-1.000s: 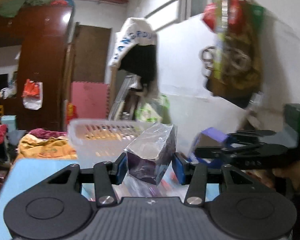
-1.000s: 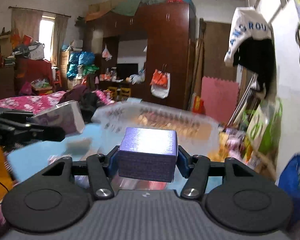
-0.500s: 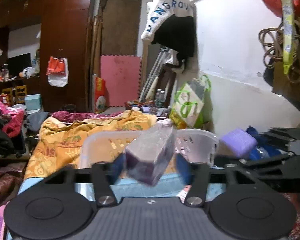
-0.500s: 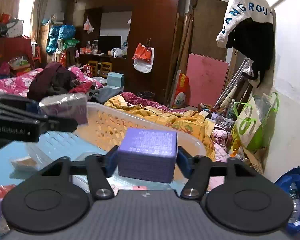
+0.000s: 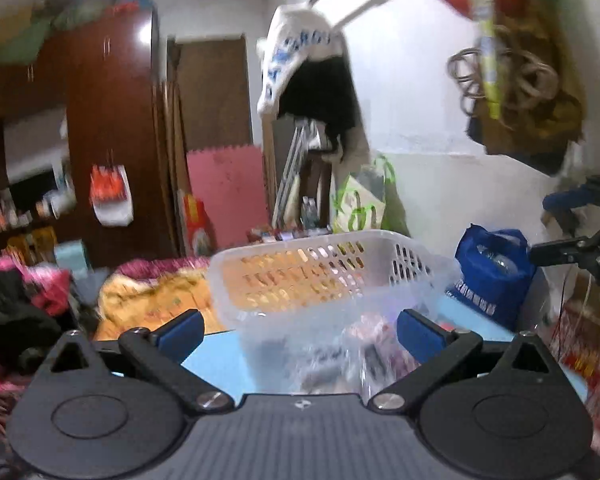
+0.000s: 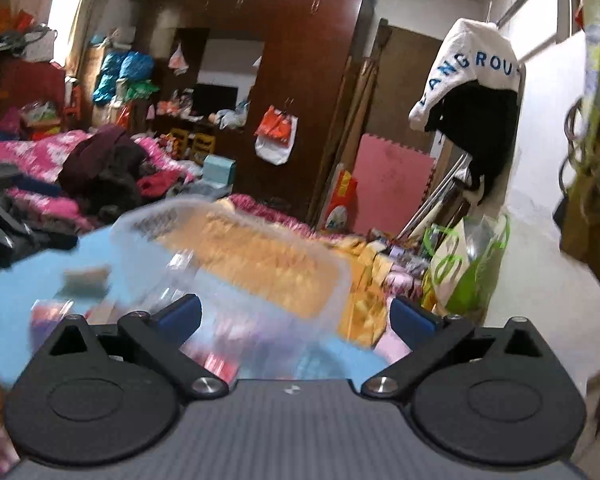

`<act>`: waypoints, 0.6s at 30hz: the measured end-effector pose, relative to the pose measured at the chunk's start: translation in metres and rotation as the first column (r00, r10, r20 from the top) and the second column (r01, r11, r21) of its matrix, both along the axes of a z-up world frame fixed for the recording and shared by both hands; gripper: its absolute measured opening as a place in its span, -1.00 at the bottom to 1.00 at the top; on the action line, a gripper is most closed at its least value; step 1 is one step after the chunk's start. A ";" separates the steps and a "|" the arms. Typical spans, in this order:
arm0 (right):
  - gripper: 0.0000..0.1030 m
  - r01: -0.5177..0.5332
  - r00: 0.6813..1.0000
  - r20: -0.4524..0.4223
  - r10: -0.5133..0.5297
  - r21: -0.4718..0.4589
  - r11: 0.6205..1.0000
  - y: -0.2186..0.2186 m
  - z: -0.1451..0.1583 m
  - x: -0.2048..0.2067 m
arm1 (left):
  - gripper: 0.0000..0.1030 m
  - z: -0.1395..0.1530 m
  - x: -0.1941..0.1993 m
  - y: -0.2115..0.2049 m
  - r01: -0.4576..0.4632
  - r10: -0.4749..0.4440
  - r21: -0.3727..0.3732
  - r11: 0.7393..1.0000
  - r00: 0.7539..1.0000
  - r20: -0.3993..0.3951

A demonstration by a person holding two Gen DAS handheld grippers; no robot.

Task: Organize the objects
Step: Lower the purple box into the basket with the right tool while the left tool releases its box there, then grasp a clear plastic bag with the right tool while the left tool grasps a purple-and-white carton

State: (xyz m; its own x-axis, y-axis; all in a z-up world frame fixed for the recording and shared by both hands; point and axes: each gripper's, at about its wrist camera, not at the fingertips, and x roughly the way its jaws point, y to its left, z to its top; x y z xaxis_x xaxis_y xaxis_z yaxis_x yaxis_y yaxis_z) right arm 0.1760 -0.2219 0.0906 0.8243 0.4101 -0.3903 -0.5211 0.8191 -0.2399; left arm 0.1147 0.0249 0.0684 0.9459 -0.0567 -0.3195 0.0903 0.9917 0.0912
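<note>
Over the white basket (image 5: 324, 268) on the blue desk (image 5: 216, 356), you hold both grippers, left (image 5: 298, 330) and right (image 6: 296, 316). Their jaws have just been opening and now stand wide with nothing between them. Blurred wrapped packets (image 5: 364, 344) lie in the basket, probably just dropped for sorting.

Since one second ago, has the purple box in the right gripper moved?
Yes. The right gripper has just been opening and its jaws are empty now; the purple box is gone from between them, which now frame the white basket.
</note>
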 end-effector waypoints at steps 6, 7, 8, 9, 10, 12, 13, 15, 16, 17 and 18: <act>1.00 -0.095 0.993 -0.062 0.098 0.048 0.994 0.001 -0.073 -0.047 | 0.94 -0.049 -0.061 -0.003 -0.061 0.061 0.068 0.996 0.998 0.012; 1.00 -0.099 0.992 -0.070 0.104 0.063 0.993 0.003 -0.084 -0.050 | 0.90 -0.059 -0.062 -0.003 -0.062 0.063 0.060 0.996 0.998 -0.005; 1.00 -0.105 0.990 -0.082 0.111 0.078 0.991 0.006 -0.095 -0.050 | 0.86 -0.069 -0.062 -0.003 -0.052 0.053 0.044 0.998 0.998 -0.029; 1.00 -0.121 0.987 -0.095 0.132 0.108 0.987 0.009 -0.107 -0.052 | 0.77 -0.076 -0.061 -0.003 -0.041 0.043 0.031 0.999 0.998 -0.042; 1.00 -0.131 0.985 -0.099 0.143 0.123 0.984 0.013 -0.116 -0.051 | 0.71 -0.083 -0.061 -0.003 -0.033 0.034 0.015 0.999 0.998 -0.045; 0.99 -0.130 0.987 -0.085 0.137 0.091 0.987 0.023 -0.129 -0.050 | 0.67 -0.089 -0.057 -0.003 -0.042 0.042 0.005 0.999 0.998 -0.037; 0.99 -0.133 0.988 -0.070 0.138 0.073 0.988 0.028 -0.132 -0.050 | 0.66 -0.090 -0.056 -0.001 -0.053 0.053 -0.007 0.999 0.998 -0.026; 0.95 -0.149 0.986 -0.065 0.155 0.088 0.985 0.034 -0.137 -0.050 | 0.66 -0.090 -0.052 0.006 -0.062 0.061 -0.051 0.997 0.998 -0.010; 0.93 -0.160 0.983 -0.068 0.168 0.111 0.981 0.035 -0.138 -0.052 | 0.65 -0.092 -0.049 0.009 -0.056 0.055 -0.068 0.996 0.998 -0.019; 0.89 -0.167 0.981 -0.076 0.178 0.129 0.977 0.035 -0.139 -0.050 | 0.62 -0.094 -0.045 0.011 -0.051 0.049 -0.077 0.996 0.998 -0.033; 0.79 -0.169 0.979 -0.086 0.182 0.139 0.976 0.035 -0.141 -0.049 | 0.52 -0.096 -0.039 0.012 -0.049 0.046 -0.079 0.996 0.998 -0.050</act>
